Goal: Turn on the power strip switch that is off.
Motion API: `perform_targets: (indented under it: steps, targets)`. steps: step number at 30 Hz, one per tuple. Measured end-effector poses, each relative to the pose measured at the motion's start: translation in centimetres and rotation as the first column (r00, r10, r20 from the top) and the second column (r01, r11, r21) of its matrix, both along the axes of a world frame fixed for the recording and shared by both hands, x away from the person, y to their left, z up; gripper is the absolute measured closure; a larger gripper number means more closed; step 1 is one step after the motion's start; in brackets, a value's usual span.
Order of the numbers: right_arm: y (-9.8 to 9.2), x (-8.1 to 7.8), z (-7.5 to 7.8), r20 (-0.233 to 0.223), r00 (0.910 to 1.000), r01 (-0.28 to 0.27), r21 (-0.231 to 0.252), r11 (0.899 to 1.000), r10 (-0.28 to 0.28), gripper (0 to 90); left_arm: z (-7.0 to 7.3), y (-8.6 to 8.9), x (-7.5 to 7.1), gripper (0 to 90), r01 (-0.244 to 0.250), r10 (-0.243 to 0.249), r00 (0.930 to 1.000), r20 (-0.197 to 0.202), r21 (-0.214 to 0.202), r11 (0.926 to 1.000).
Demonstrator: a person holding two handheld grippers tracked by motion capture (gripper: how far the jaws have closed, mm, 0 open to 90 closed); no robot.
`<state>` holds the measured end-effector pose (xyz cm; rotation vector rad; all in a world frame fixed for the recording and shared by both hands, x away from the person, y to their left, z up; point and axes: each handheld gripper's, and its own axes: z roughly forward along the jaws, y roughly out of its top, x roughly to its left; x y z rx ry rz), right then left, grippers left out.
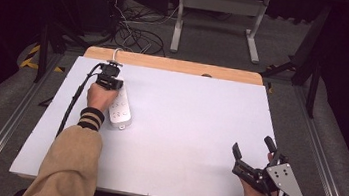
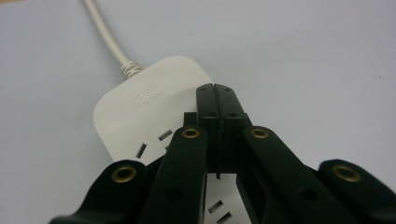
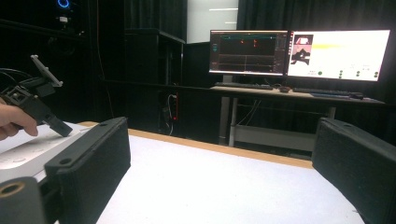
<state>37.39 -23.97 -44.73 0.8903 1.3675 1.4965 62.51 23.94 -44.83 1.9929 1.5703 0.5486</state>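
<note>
White power strip (image 1: 120, 109) — lies flat at the far left of the white surface (image 1: 190, 120), its cord (image 2: 109, 42) running off the far edge. Left hand-held gripper (image 1: 110, 81): jaws pressed together, tips poised over the strip's cord end, seemingly pressing or steadying it. Right hand-held gripper (image 1: 251, 155) — jaws wide apart, empty, near right, well apart from the strip. Likely next: right reaches across towards the sockets.

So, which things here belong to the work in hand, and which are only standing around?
In use:
- white power strip
- left tongs, shut, tips over the strip

Not in use:
- right tongs, open, nothing between them
- two monitors behind the table
</note>
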Motion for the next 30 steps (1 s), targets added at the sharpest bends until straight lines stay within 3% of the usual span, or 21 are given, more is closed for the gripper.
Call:
perform_targets:
  steps: [7, 30]
  targets:
    - [0.07, 0.06, -0.02, -0.004, 1.0000, 0.000, 0.002, 1.000, 0.000, 5.0, 0.01, -0.15, -0.06, 90.0, -0.001, 0.001, 1.0000, 0.005, 0.020, 0.9998]
    - [0.13, 0.14, -0.03, -0.004, 1.0000, -0.003, 0.000, 1.000, 0.003, 5.0, 0.00, -0.25, -0.13, 90.0, -0.001, 0.001, 1.0000, 0.007, 0.026, 0.9997]
